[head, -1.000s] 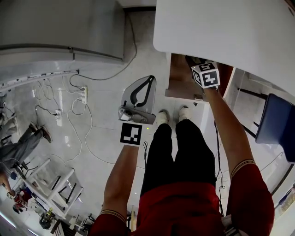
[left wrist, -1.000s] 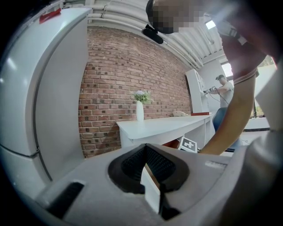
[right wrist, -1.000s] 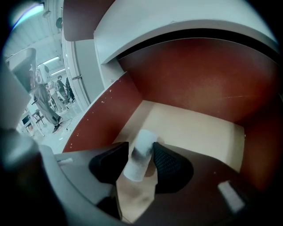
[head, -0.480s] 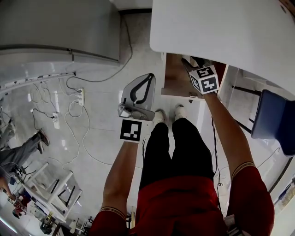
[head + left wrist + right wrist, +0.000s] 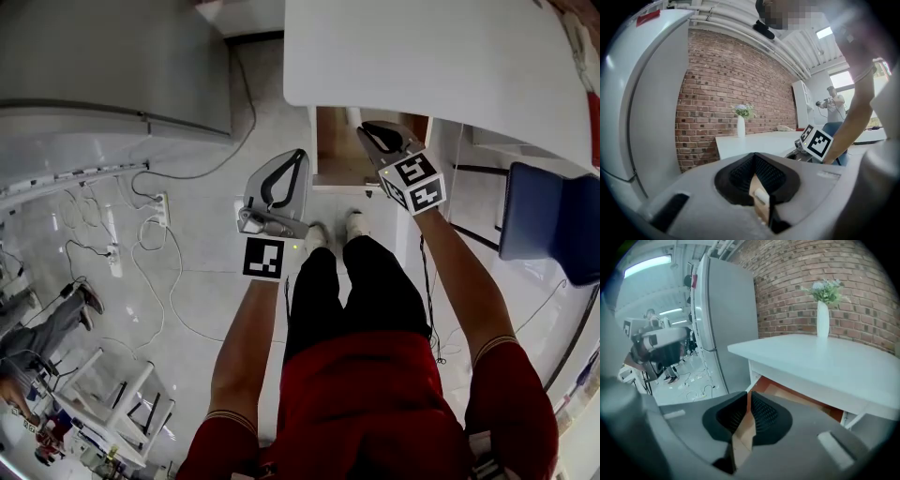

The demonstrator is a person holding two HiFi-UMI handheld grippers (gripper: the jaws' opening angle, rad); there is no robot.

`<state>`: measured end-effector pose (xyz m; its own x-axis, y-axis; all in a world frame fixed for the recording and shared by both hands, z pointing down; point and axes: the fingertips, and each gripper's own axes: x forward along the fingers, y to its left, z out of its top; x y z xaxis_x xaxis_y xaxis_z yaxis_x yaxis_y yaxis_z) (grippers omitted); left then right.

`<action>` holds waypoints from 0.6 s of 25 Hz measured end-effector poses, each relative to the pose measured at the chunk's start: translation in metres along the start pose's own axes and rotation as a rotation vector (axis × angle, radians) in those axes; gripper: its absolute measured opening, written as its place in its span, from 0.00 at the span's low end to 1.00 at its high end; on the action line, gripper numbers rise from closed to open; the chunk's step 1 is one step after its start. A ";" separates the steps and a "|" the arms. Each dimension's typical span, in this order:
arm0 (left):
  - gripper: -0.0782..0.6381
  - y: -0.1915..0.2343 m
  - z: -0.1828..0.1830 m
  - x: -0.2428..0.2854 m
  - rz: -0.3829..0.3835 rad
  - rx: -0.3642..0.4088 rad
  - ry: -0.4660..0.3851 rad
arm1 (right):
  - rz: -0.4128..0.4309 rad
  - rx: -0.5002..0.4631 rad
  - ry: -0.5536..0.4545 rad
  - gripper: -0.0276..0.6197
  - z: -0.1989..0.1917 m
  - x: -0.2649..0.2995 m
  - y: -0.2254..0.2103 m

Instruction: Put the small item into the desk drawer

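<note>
The head camera looks steeply down past the person's legs (image 5: 347,291) to the floor (image 5: 187,225), taking in the near edge of the white surface (image 5: 422,56) and the open drawer (image 5: 339,150) beneath it. The left gripper view rides on the left hand-held gripper (image 5: 299,159) and faces level across the room to the brick wall (image 5: 731,84). The right gripper view rides on the right hand-held gripper (image 5: 367,129), looking along its closing, empty jaws from close to the drawer. Both gripper views share the surface top, the vase (image 5: 741,126), the wall and the grey refrigerator (image 5: 726,319).
</note>
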<state>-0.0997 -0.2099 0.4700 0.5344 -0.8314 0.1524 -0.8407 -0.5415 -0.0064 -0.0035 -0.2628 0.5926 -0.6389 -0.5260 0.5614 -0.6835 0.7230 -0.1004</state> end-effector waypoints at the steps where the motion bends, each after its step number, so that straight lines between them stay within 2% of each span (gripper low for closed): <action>1: 0.12 -0.004 0.006 -0.001 -0.006 0.001 -0.004 | 0.006 -0.003 -0.019 0.09 0.008 -0.012 0.006; 3: 0.12 -0.013 0.018 -0.004 -0.019 0.002 -0.013 | 0.014 -0.005 -0.060 0.06 0.026 -0.036 0.018; 8: 0.12 -0.034 0.048 -0.017 -0.046 -0.014 -0.025 | 0.029 0.002 -0.178 0.06 0.070 -0.095 0.046; 15: 0.12 -0.062 0.108 -0.039 -0.064 -0.044 -0.085 | 0.038 0.036 -0.317 0.06 0.120 -0.170 0.074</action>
<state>-0.0590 -0.1571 0.3580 0.5909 -0.8040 0.0669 -0.8067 -0.5892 0.0446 0.0119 -0.1733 0.3914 -0.7385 -0.6163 0.2735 -0.6655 0.7313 -0.1490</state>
